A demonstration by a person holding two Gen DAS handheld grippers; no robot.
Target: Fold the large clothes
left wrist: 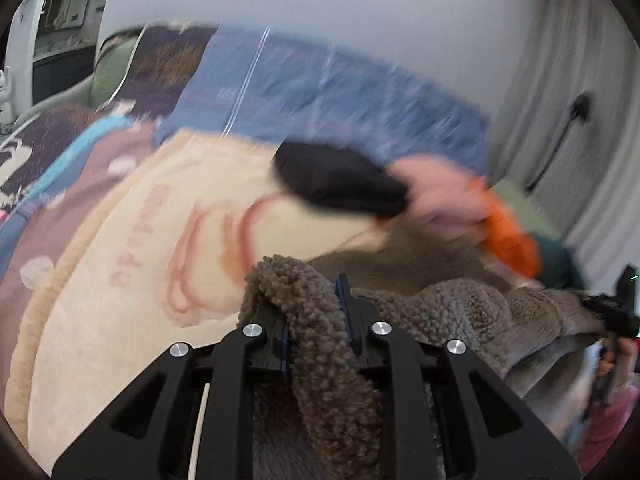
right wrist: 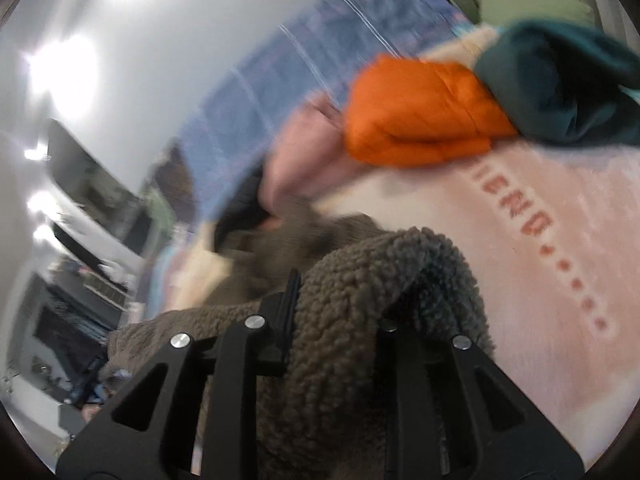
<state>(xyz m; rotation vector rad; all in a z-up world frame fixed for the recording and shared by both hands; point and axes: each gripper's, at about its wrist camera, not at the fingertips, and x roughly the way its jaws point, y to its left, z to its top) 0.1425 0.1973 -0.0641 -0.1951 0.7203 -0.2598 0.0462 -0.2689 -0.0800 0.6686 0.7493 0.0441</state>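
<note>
A large brown-grey fleece garment [left wrist: 460,300] hangs between both grippers above a bed. My left gripper [left wrist: 314,312] is shut on a thick fold of the fleece, which drapes over and between its fingers. My right gripper [right wrist: 336,312] is shut on another edge of the same fleece garment [right wrist: 360,280], which covers its right finger. The right gripper also shows at the far right of the left wrist view [left wrist: 616,312]. Both views are motion-blurred.
The bed carries a cream and pink printed blanket [left wrist: 120,280] [right wrist: 540,280] and a blue quilt [left wrist: 320,92] [right wrist: 280,100]. A pile of folded clothes lies on it: black [left wrist: 340,180], pink [left wrist: 436,188], orange [right wrist: 416,116], dark teal [right wrist: 560,80]. Curtains [left wrist: 560,80] hang behind.
</note>
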